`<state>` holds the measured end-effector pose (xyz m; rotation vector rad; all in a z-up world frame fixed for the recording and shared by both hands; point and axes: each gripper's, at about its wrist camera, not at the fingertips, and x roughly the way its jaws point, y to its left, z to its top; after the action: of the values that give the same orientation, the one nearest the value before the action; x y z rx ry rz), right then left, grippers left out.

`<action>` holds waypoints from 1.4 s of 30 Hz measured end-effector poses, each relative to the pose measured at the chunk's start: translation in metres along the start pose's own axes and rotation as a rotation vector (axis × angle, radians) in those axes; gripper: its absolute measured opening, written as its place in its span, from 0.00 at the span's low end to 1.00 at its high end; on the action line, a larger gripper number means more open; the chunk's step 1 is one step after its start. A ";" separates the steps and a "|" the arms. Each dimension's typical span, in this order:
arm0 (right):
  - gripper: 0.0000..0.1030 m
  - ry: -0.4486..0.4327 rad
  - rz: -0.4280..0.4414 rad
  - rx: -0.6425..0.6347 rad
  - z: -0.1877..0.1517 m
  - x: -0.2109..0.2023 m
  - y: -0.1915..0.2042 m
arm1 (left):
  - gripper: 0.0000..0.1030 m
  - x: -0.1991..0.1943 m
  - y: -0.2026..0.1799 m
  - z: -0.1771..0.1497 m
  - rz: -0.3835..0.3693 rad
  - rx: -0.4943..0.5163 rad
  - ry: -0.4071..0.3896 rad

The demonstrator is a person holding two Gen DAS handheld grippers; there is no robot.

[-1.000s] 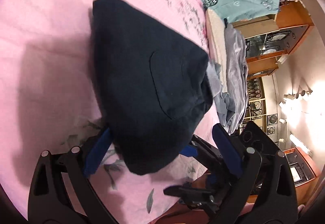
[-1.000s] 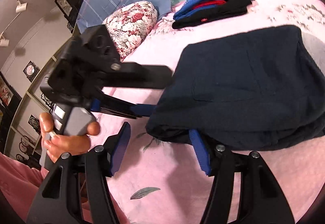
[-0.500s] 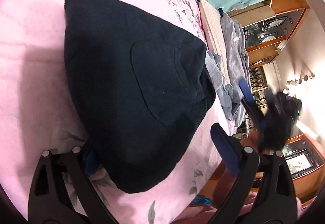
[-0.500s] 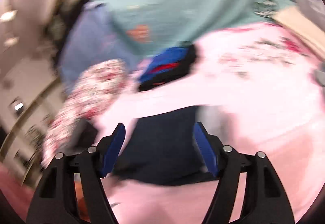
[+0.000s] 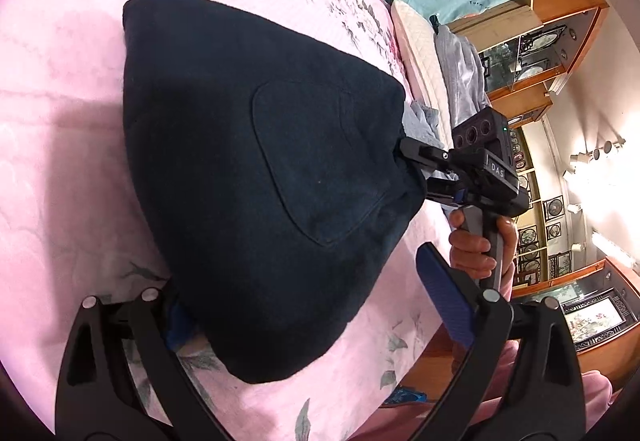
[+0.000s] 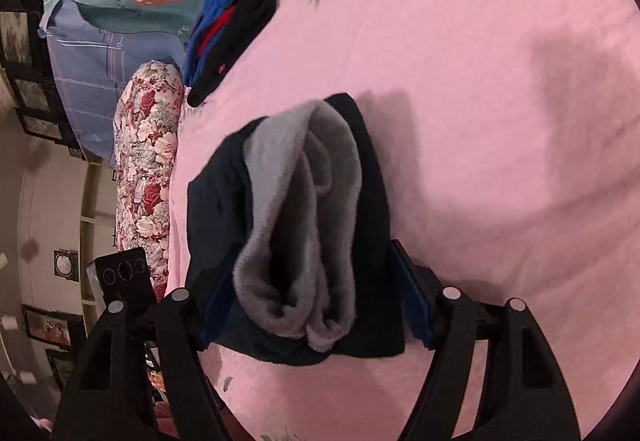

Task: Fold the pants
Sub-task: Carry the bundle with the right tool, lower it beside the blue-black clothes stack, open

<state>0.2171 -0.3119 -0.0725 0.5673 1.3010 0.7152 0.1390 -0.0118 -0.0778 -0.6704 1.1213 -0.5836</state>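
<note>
The dark navy pants [image 5: 248, 169] lie folded in a thick bundle on the pink bedsheet [image 5: 60, 89]. A back pocket faces up. My left gripper [image 5: 316, 317] is open, with its jaws on either side of the bundle's near corner. My right gripper [image 5: 416, 157] reaches into the bundle's right end. In the right wrist view the pants' [image 6: 372, 177] folded end, with grey fleece lining [image 6: 304, 221], sits between the jaws of the right gripper [image 6: 316, 309], which are wide apart around it.
A pile of black, blue and red clothes [image 6: 232, 25] lies at the far side of the bed. A floral pillow [image 6: 144, 177] and a blue plaid pillow [image 6: 92, 73] sit beside it. Grey fabric [image 5: 460, 81] hangs at the bed's right edge near wooden cabinets [image 5: 552, 41].
My right gripper swung from the near edge round to the bundle's right end and now straddles it. My left gripper moved in a little closer to the bundle's corner.
</note>
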 end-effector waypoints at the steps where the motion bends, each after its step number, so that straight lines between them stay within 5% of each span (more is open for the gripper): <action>1: 0.72 0.007 0.003 -0.002 0.001 0.001 0.001 | 0.94 0.000 0.000 0.000 -0.001 0.001 -0.002; 3: 0.71 0.012 0.018 0.028 0.004 0.001 -0.001 | 0.94 -0.001 -0.001 -0.002 0.004 0.010 -0.005; 8: 0.41 0.006 -0.040 -0.034 -0.003 0.000 0.010 | 0.88 -0.001 -0.007 -0.004 0.040 0.058 -0.027; 13: 0.32 -0.073 -0.038 -0.137 -0.009 -0.011 0.041 | 0.61 -0.016 -0.014 0.000 0.080 0.122 -0.084; 18: 0.31 -0.143 0.051 -0.249 0.005 -0.012 0.083 | 0.58 -0.055 -0.021 0.022 0.177 0.252 -0.184; 24: 0.31 -0.265 0.125 -0.389 0.063 0.026 0.130 | 0.61 -0.097 -0.001 0.087 0.326 0.402 -0.289; 30: 0.35 -0.210 0.038 -0.330 0.130 0.119 0.112 | 0.64 -0.082 0.089 0.143 0.451 0.277 -0.234; 32: 0.48 -0.169 -0.050 -0.267 0.136 0.141 0.096 | 0.72 -0.081 0.111 0.142 0.398 0.223 -0.212; 34: 0.56 -0.184 -0.027 -0.245 0.134 0.133 0.090 | 0.80 -0.090 0.105 0.140 0.454 0.240 -0.214; 38: 0.57 -0.273 -0.061 -0.294 0.125 0.097 0.109 | 0.81 -0.122 0.082 0.133 0.549 0.287 -0.353; 42: 0.58 -0.377 -0.004 -0.478 0.114 0.077 0.153 | 0.87 -0.130 0.045 0.135 0.499 0.356 -0.440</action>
<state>0.3144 -0.1506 0.0106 0.2886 0.7456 0.8360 0.2276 0.1379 0.0066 -0.1783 0.7044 -0.1805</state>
